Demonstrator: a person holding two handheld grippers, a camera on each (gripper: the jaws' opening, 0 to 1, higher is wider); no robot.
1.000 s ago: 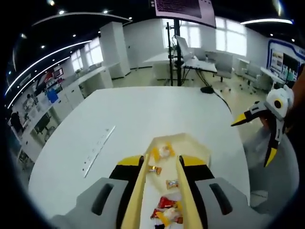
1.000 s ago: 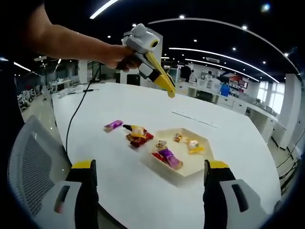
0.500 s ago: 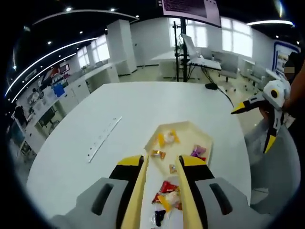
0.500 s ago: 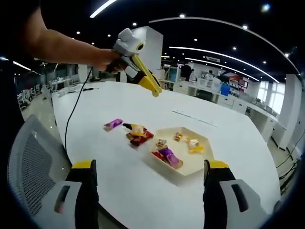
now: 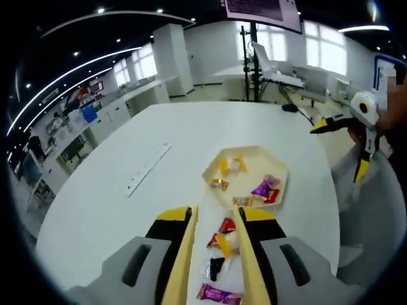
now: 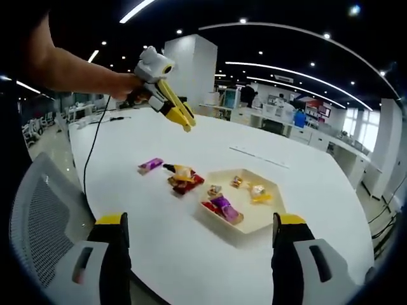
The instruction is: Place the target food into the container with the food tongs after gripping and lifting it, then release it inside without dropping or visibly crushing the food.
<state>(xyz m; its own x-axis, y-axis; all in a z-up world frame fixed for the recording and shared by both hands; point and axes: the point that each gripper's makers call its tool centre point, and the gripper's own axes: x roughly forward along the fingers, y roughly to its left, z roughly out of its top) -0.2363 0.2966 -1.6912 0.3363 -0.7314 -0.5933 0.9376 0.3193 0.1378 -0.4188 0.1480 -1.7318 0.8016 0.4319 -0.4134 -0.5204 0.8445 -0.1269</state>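
Above the white table (image 6: 331, 190), the left gripper (image 6: 183, 121) is hanging in the air, its yellow tongs nearly closed with only a thin gap and nothing between them. The right gripper (image 5: 343, 143) is sitting off the table edge, jaws spread wide and empty. Below the left gripper's tongs, loose wrapped candies (image 6: 181, 178) are lying just beside the hexagonal tray (image 6: 251, 225), which is holding several more, a purple candy (image 6: 224, 205) among them. A purple-wrapped piece (image 6: 150, 166) is lying apart.

No legible text on anything.
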